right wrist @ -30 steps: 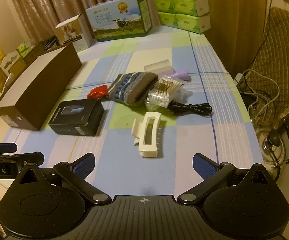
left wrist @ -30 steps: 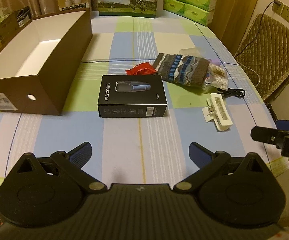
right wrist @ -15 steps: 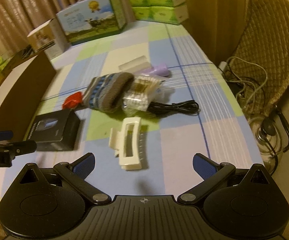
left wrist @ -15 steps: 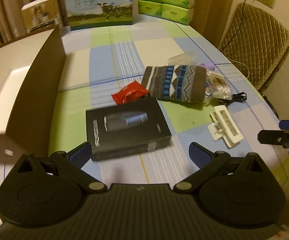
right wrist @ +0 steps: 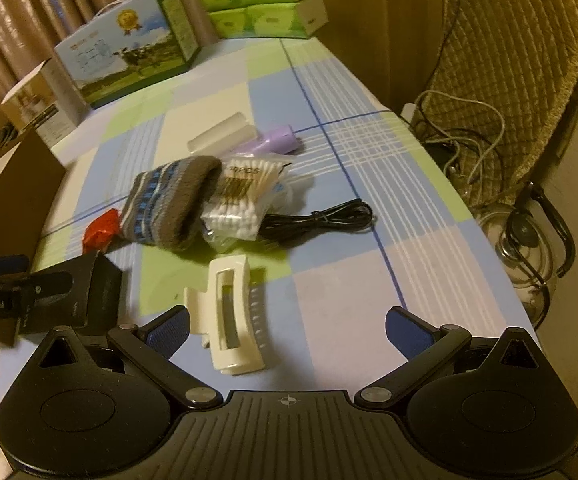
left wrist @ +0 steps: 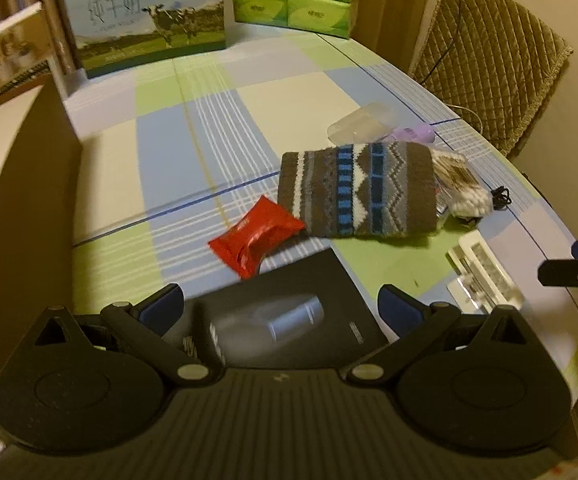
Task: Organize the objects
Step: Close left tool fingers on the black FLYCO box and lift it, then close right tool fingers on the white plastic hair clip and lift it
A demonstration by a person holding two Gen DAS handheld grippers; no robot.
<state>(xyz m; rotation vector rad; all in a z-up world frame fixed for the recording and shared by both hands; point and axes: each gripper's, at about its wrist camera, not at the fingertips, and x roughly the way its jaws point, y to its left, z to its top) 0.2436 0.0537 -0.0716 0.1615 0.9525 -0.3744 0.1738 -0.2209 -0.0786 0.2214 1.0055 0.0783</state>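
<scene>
Left gripper (left wrist: 279, 308) wide, matte black box (left wrist: 285, 320) between its blue pads (left wrist: 161, 308), contact unclear. Right gripper (right wrist: 287, 326) wide, empty, low over glossy cream hair clip (right wrist: 231, 312). Beyond: crinkled red packet (left wrist: 257, 236), knit sock (left wrist: 359, 194), bagged swabs (right wrist: 241, 200), coiled black cable (right wrist: 321, 220). Checked cloth (right wrist: 349, 292) underneath; brown cardboard box (left wrist: 17, 208) left.

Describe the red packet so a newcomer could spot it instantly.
On the checked blue-and-green tablecloth, find the brown-and-blue patterned knitted pouch. The crinkled shiny red foil packet lies at its left end, the only red thing there.
</scene>
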